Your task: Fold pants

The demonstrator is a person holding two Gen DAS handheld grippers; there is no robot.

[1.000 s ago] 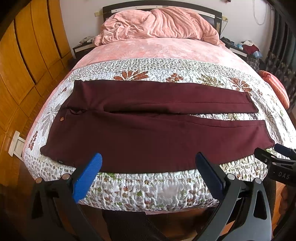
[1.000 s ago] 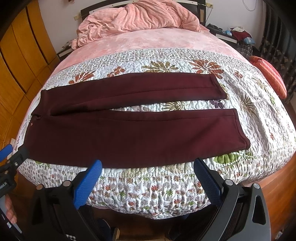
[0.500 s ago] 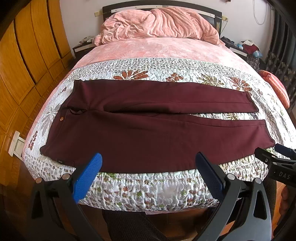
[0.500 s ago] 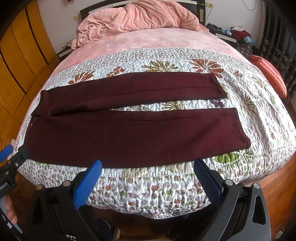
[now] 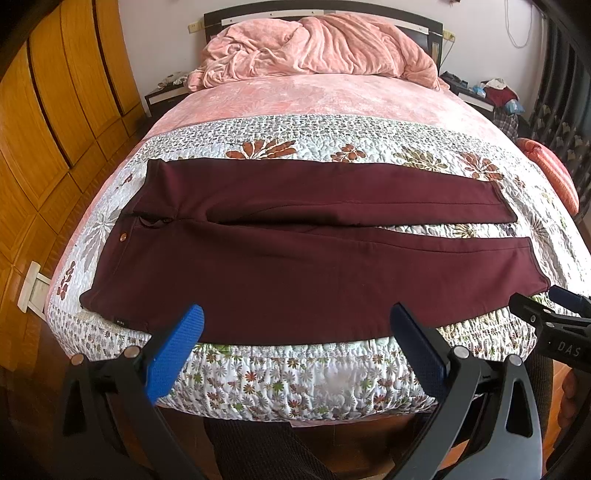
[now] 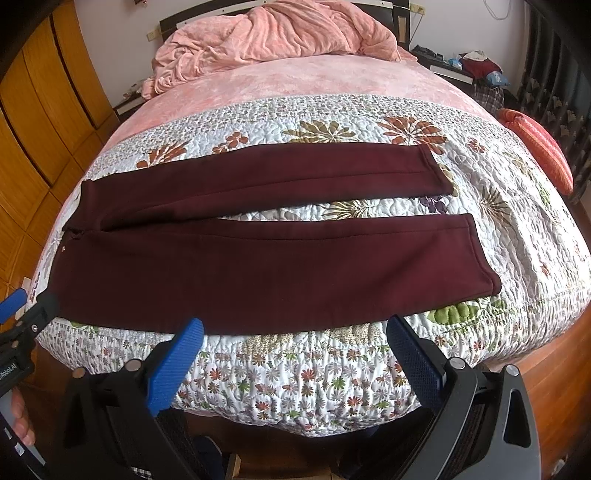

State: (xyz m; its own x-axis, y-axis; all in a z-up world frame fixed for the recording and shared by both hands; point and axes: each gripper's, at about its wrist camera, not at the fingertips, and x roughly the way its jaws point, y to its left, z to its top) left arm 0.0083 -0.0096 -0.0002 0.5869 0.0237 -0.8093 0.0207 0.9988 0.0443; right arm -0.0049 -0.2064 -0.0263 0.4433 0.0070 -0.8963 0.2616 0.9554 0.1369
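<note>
Lying flat across quilt (image 5: 332,133) at near end of bed: maroon pants (image 5: 295,266), waist left, legs right, unfolded, slightly parted at hems, copper button by waist. Hovering off near edge, touching nothing: left gripper (image 5: 295,347) and right gripper (image 6: 293,354), both spread wide, empty.

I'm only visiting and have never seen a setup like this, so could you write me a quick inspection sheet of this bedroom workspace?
Surface: floral quilt over the near part of the bed; bare pink sheet beyond.
Job's things: maroon pants lie flat, unfolded, legs slightly apart, waist to the left.
Clutter: rumpled pink blanket at the headboard.
Grippers: left gripper and right gripper both open, off the bed's near edge, holding nothing.
Cables: a thin cord hangs on the far wall.
Surroundings: wooden wardrobe left; cluttered nightstand right.
</note>
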